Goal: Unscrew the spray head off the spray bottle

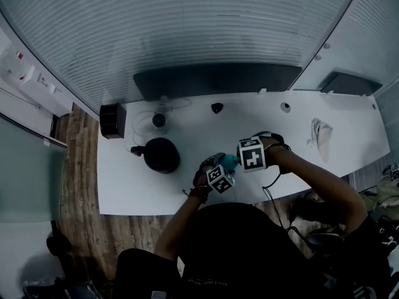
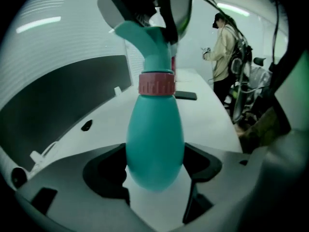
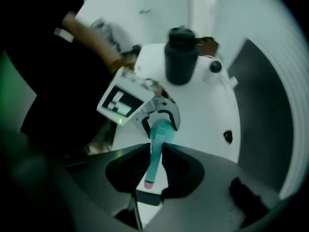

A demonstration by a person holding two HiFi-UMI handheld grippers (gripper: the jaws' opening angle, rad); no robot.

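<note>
Teal bottle (image 2: 154, 144), held just right of the jug (image 1: 161, 154), is pinched by the left gripper (image 2: 155, 159). The right gripper (image 3: 154, 167) pinches the head (image 3: 156, 151). Its narrow hold may slip when twisted, leaving the collar (image 2: 157, 83) unturned.

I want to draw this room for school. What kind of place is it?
Probably an office meeting room. There's a long white table with what look like cable holes in it, a striped wall behind it, and a person with a backpack standing beside the table.
</note>
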